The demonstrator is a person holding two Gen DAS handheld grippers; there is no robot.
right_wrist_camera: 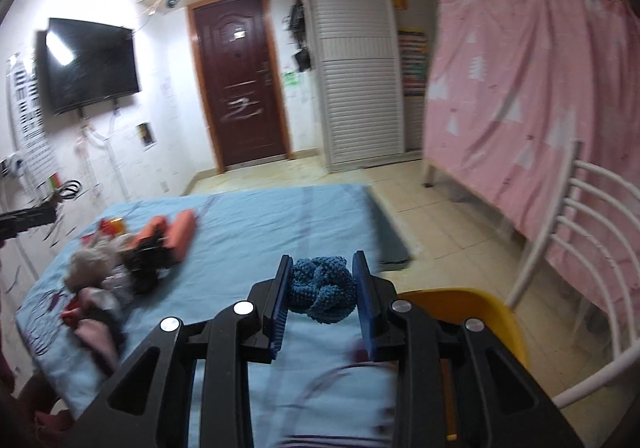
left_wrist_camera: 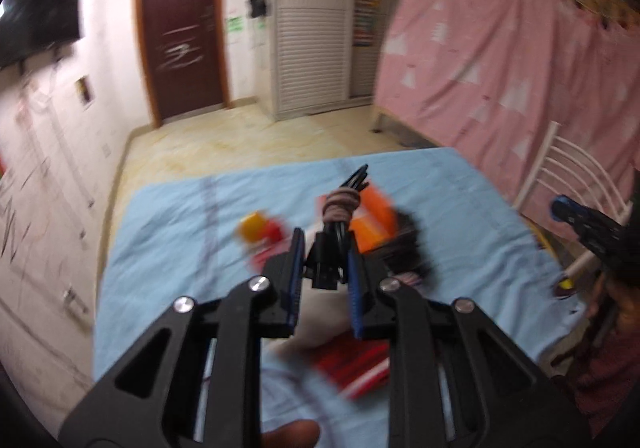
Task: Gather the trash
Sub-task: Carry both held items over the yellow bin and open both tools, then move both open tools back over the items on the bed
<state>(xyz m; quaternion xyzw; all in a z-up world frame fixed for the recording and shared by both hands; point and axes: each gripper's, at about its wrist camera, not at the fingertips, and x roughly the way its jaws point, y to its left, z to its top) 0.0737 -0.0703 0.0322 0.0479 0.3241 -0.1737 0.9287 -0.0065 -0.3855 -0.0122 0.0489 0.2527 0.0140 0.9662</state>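
My left gripper [left_wrist_camera: 324,240] is shut on a black clip-like object [left_wrist_camera: 330,260] with a pink-brown band wound around its stem [left_wrist_camera: 340,204], held above the blue-covered table [left_wrist_camera: 180,216]. My right gripper [right_wrist_camera: 322,268] is shut on a blue knitted ball [right_wrist_camera: 322,290], held over the table's near right part [right_wrist_camera: 280,224]. The right gripper also shows at the right edge of the left wrist view [left_wrist_camera: 560,208]. A pile of clutter lies on the table: an orange box [right_wrist_camera: 182,234], a black mass [right_wrist_camera: 146,260], pale and red scraps [right_wrist_camera: 92,288].
A yellow and red item [left_wrist_camera: 260,228], an orange box [left_wrist_camera: 372,220] and a red striped packet [left_wrist_camera: 356,364] lie on the cloth. A white chair [right_wrist_camera: 580,248] with a yellow seat [right_wrist_camera: 480,308] stands at the table's right. Pink curtain [right_wrist_camera: 540,88], door [right_wrist_camera: 240,88] and wall TV [right_wrist_camera: 90,64] stand beyond.
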